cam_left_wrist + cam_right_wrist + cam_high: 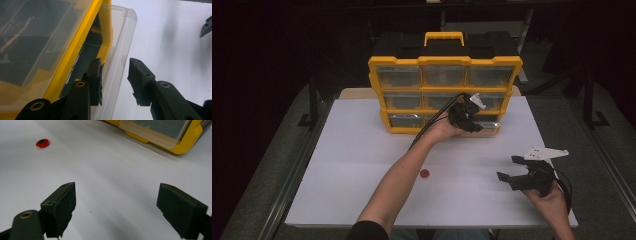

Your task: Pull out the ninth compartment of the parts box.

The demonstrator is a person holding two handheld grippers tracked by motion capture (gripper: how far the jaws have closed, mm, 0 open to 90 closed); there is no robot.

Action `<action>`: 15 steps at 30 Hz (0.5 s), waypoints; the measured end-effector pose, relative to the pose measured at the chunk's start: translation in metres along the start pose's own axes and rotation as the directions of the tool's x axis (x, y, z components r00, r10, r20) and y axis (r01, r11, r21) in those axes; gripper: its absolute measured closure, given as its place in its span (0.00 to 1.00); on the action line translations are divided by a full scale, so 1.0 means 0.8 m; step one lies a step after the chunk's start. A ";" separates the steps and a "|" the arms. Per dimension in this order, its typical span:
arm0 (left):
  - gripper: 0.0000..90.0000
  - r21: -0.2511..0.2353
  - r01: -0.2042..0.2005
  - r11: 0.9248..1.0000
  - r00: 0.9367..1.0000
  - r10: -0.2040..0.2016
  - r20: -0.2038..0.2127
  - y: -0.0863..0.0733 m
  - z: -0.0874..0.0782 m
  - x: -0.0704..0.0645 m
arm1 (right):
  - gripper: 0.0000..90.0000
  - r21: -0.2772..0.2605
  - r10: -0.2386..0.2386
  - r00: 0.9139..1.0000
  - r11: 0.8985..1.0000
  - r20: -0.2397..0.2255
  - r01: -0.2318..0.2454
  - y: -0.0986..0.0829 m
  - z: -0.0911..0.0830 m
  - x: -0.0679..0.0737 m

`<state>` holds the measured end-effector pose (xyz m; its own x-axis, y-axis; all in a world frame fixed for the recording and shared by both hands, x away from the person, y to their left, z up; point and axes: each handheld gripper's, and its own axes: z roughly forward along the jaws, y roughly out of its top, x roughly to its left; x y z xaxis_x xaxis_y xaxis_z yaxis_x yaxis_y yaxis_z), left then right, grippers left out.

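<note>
- The drawer sits in the bottom row of the organizer, at the far middle of the table, pulled part-way out toward us.
- It is clear plastic with a rounded corner; the organizer around it is yellow, and what is inside we cannot tell.
- Our left gripper straddles the drawer's front wall, one jaw inside, one outside, part open and not yet pinching; we judge this sets up a pull or push.
- Our right gripper hovers wide open and empty at the near right, well apart.
- A red ring lies alone mid-table.
</note>
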<state>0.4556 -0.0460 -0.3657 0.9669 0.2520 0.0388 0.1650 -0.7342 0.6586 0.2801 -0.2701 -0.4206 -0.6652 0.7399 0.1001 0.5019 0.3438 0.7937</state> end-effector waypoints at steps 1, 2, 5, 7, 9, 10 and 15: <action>0.72 -0.002 0.002 1.000 1.000 -0.002 0.001 -0.001 0.000 0.001 | 0.17 0.000 0.000 1.000 1.000 0.000 0.000 0.000 0.000 0.000; 0.73 -0.001 0.003 1.000 1.000 -0.003 0.005 -0.001 0.000 0.001 | 0.17 -0.001 -0.001 1.000 1.000 -0.001 0.001 0.000 0.000 0.000; 0.74 0.006 -0.006 1.000 1.000 0.006 0.009 -0.002 0.000 0.003 | 0.17 0.000 0.001 1.000 1.000 -0.002 -0.001 0.000 0.000 0.000; 0.75 -0.017 0.008 1.000 1.000 -0.008 0.024 -0.003 0.000 0.003 | 0.17 0.000 -0.001 1.000 1.000 -0.003 0.001 0.000 0.001 0.000; 0.76 -0.026 0.019 0.999 0.999 -0.018 0.040 -0.004 -0.002 0.005 | 0.17 0.001 0.000 1.000 1.000 -0.004 0.000 0.000 0.000 0.000; 0.76 -0.026 0.022 0.999 0.999 -0.020 0.046 -0.004 -0.002 0.005 | 0.17 0.001 0.006 1.000 1.000 -0.005 -0.006 0.000 0.000 0.000; 0.79 -0.019 -0.005 1.000 0.997 0.007 0.080 -0.005 -0.004 0.004 | 0.17 -0.005 0.006 1.000 1.000 -0.004 -0.006 -0.001 -0.001 -0.001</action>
<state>0.4575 -0.0403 -0.3657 0.9805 0.1960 -0.0168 0.1561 -0.7236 0.6723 0.2793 -0.2716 -0.4207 -0.6644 0.7397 0.1072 0.5031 0.3365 0.7960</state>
